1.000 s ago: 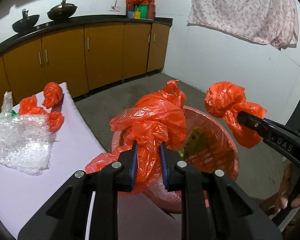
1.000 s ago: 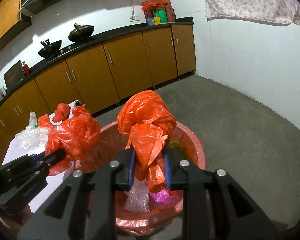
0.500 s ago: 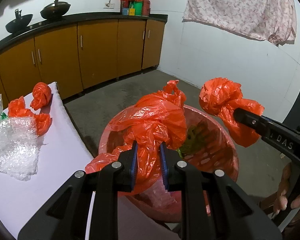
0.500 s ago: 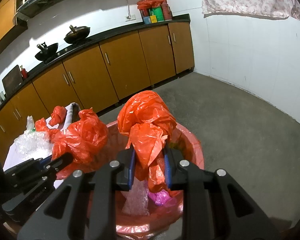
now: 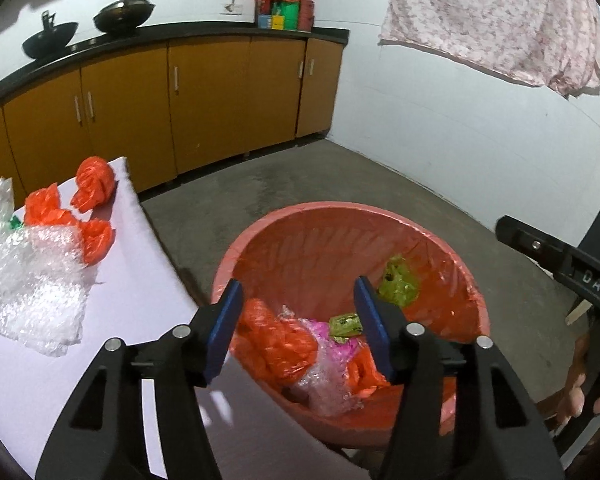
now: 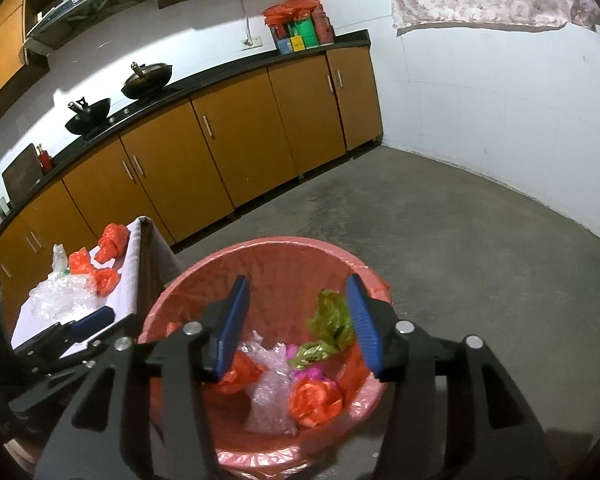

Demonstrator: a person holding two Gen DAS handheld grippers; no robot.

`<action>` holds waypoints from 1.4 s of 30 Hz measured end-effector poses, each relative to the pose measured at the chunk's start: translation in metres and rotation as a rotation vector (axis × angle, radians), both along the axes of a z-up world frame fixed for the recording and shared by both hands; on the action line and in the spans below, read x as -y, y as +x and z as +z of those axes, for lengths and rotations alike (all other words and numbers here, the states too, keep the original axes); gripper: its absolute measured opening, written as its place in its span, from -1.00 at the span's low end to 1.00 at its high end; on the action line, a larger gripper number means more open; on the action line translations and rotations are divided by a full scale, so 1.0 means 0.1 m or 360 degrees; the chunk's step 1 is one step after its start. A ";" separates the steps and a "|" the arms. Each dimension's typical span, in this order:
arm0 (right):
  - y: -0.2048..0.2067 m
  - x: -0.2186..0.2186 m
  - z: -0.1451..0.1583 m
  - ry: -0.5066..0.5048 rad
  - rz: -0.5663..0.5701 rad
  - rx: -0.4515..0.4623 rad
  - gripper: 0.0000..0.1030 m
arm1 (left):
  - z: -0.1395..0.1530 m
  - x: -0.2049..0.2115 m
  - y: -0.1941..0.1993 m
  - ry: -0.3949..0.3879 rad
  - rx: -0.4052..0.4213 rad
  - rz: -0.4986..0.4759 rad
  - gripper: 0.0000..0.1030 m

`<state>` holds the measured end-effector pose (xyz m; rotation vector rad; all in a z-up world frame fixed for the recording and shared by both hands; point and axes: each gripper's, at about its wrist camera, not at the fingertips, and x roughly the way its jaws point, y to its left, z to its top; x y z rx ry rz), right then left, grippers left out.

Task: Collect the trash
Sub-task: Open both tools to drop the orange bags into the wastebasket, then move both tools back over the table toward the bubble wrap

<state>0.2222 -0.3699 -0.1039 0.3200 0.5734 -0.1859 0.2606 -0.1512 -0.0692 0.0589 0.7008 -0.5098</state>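
Two grippers hang over the red bin (image 5: 440,240), and we are opening both at this moment: the left gripper (image 5: 296,326) has its blue pads spread with nothing between them, and the right gripper (image 6: 298,322) likewise stands apart and empty above the bin's mouth. We see the bin lined with a thin red bag, standing on the grey concrete floor (image 6: 440,240) just beside the corner of the white table (image 5: 140,280). Inside it lie crumpled orange plastic bags (image 6: 314,402), a wad of clear plastic film (image 6: 270,396), a pink scrap (image 5: 336,346) and green wrappers (image 6: 330,320) (one green piece rests higher against the far wall of the liner). On the table we count three more orange bags (image 5: 94,184) close together, touching or nearly touching a sheet of bubble wrap (image 5: 28,284), with a small clear bag at its far edge. From the left wrist view, the right gripper's dark arm crosses the right edge, with fingers (image 5: 576,398) of a hand beneath it. Behind stand yellow-brown cabinets (image 6: 220,152) under a black counter bearing two woks (image 5: 124,14), and a patterned cloth (image 5: 500,16) hangs on the white wall.
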 end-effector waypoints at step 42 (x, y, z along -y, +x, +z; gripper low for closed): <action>1.10 -2.74 -0.03 -0.0034 0.0809 -0.0060 0.53 | -0.14 -3.50 -0.30 0.0167 0.0088 0.1168 0.71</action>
